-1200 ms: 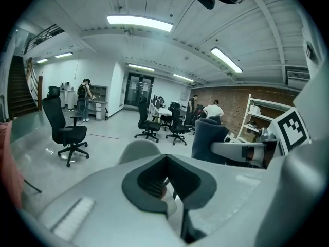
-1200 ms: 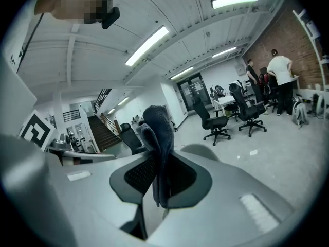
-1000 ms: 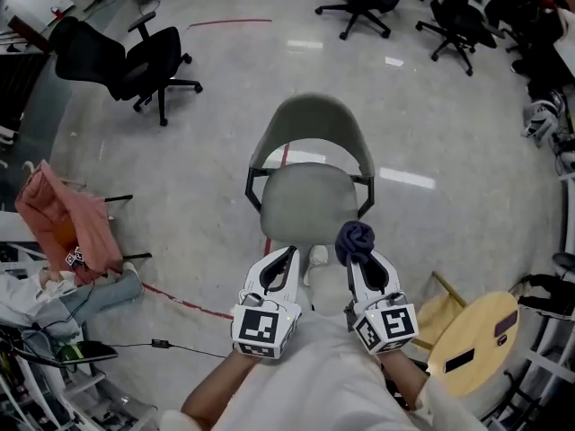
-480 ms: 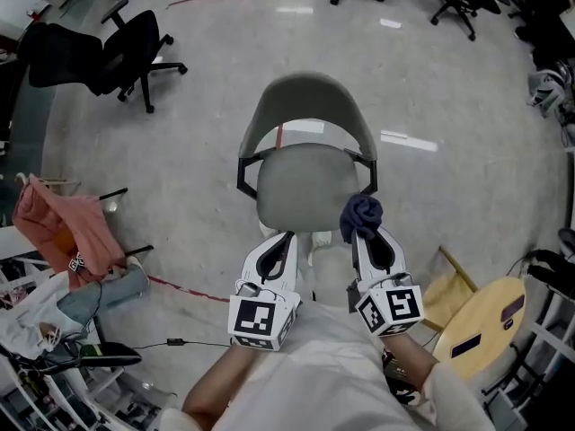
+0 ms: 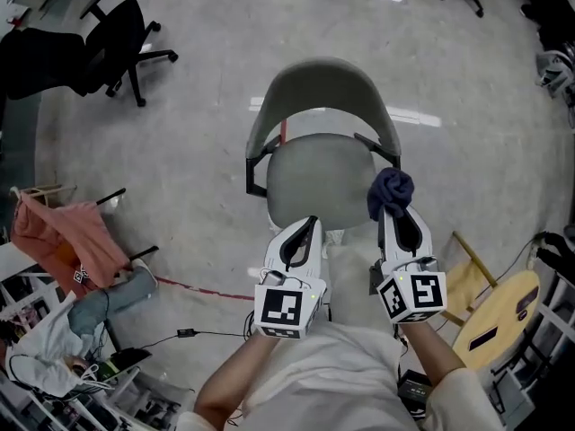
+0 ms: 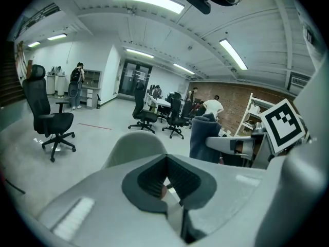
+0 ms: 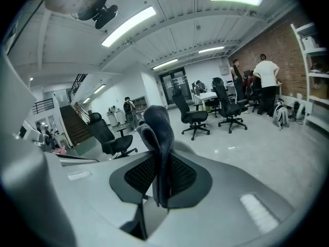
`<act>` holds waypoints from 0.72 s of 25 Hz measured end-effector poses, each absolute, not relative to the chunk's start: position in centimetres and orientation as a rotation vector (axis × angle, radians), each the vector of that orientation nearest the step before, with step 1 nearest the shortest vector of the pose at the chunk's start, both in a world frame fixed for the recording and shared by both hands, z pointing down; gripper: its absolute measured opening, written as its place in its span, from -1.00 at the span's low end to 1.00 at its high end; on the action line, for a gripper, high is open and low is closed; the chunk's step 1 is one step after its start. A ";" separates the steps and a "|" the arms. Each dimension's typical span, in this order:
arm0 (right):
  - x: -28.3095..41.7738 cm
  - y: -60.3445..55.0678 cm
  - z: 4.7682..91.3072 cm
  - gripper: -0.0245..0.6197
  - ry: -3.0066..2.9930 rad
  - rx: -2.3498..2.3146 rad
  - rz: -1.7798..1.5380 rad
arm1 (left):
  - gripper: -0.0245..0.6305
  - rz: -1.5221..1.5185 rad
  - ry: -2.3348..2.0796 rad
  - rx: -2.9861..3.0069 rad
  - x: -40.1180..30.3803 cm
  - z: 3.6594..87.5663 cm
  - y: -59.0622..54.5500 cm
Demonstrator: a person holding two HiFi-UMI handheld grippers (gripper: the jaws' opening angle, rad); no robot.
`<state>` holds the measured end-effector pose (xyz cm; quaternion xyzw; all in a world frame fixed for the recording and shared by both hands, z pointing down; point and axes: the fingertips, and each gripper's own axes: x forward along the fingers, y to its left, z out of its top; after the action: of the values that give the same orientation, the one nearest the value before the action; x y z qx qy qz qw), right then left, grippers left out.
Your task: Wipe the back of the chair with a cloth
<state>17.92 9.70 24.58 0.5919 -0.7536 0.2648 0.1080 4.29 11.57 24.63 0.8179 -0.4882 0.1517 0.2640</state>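
Note:
A grey-green chair stands right in front of me, its curved back (image 5: 322, 86) on the far side and its seat (image 5: 316, 180) near. My right gripper (image 5: 396, 207) is shut on a dark blue cloth (image 5: 391, 190), bunched above the seat's right edge; in the right gripper view the cloth (image 7: 158, 138) sticks up between the closed pads. My left gripper (image 5: 311, 223) is shut and empty at the seat's near edge. In the left gripper view the chair back (image 6: 134, 147) shows just beyond the jaws, with the cloth (image 6: 203, 138) to the right.
Black office chairs (image 5: 99, 50) stand at the far left and top right. A pink cloth (image 5: 63, 236) hangs over a stand at the left, with cables on the floor (image 5: 189, 333). A round wooden stool (image 5: 501, 317) sits at the right. People stand far off (image 7: 264, 81).
The chair has come nearer and sits a little to the right in the head view. Both grippers have shifted right and lower in the frame, the cloth still held in the right one.

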 end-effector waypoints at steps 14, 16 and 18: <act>16.9 2.3 33.1 -0.70 -2.113 1.863 0.742 | -0.92 0.417 -1.274 2.216 2.1 31.6 5.3; 16.6 1.2 33.8 -0.70 -2.112 1.874 0.724 | -0.92 0.428 -1.278 2.207 1.3 32.7 4.5; 16.6 0.2 34.6 -0.70 -2.112 1.886 0.715 | -0.92 0.432 -1.269 2.197 1.1 33.9 4.0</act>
<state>16.59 0.24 34.64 0.6419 -0.7187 0.2435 0.1105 1.14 4.05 33.86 0.8194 -0.4733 0.1610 0.2804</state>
